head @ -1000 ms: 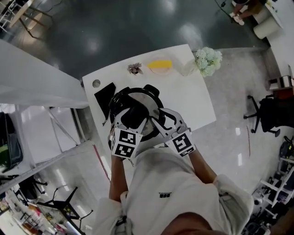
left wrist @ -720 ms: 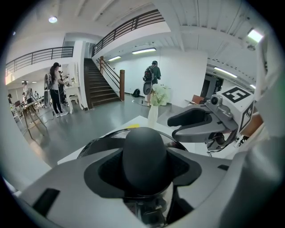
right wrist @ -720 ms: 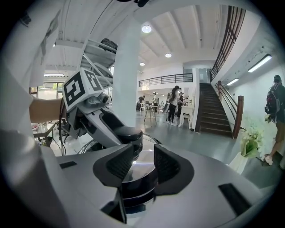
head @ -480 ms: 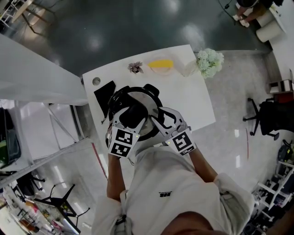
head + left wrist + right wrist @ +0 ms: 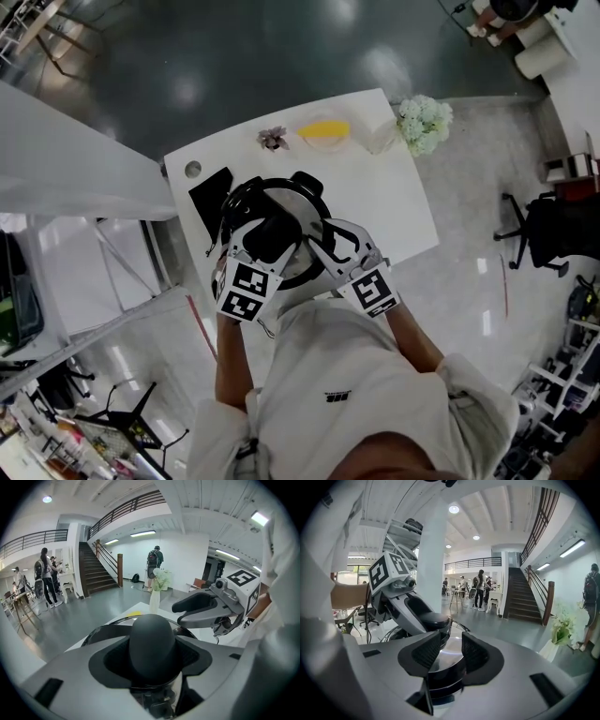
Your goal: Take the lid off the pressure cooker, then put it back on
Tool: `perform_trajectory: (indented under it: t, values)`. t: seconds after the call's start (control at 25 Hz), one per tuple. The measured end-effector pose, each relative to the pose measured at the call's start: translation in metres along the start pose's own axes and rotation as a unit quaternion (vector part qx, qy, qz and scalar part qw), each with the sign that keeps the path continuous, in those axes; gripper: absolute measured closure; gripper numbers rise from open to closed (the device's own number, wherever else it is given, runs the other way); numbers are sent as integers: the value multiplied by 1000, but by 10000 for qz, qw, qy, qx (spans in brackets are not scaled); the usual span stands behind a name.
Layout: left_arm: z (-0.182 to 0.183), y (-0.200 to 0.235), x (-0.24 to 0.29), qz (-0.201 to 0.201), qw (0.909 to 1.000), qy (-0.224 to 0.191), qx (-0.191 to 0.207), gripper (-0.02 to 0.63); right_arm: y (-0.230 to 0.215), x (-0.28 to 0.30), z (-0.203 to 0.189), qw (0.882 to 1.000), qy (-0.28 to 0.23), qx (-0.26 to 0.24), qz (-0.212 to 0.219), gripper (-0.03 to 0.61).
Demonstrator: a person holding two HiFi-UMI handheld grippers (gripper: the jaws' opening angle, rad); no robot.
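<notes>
Pose: my two hands reach forward and down, side by side | left gripper (image 5: pixel 270 236): jaws clamped on the lid's knob (image 5: pixel 152 641) | right gripper (image 5: pixel 323 246): jaws closed on the side handle (image 5: pixel 440 674) | pressure cooker (image 5: pixel 307 184): lid (image 5: pixel 287 199) on, near the table (image 5: pixel 384 211) front edge | room: bare tabletop to its right, flowers (image 5: pixel 424 124) at the far corner

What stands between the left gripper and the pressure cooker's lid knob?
Nothing visible does. The left gripper is already closed on the lid knob, with its jaws against both sides of it.
</notes>
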State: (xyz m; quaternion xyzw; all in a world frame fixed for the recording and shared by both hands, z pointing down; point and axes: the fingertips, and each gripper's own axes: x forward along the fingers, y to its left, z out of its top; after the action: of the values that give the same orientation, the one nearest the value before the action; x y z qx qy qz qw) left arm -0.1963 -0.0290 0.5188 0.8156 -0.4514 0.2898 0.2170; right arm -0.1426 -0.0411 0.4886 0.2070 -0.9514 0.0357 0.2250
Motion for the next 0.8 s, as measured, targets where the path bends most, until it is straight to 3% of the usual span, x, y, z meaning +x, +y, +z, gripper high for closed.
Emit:
perform_trajectory:
  t: [0.8]
  values:
    - [0,-3,-1,-662,9959,33,614,328,3,-3,-5,9990,15,141,-433,440]
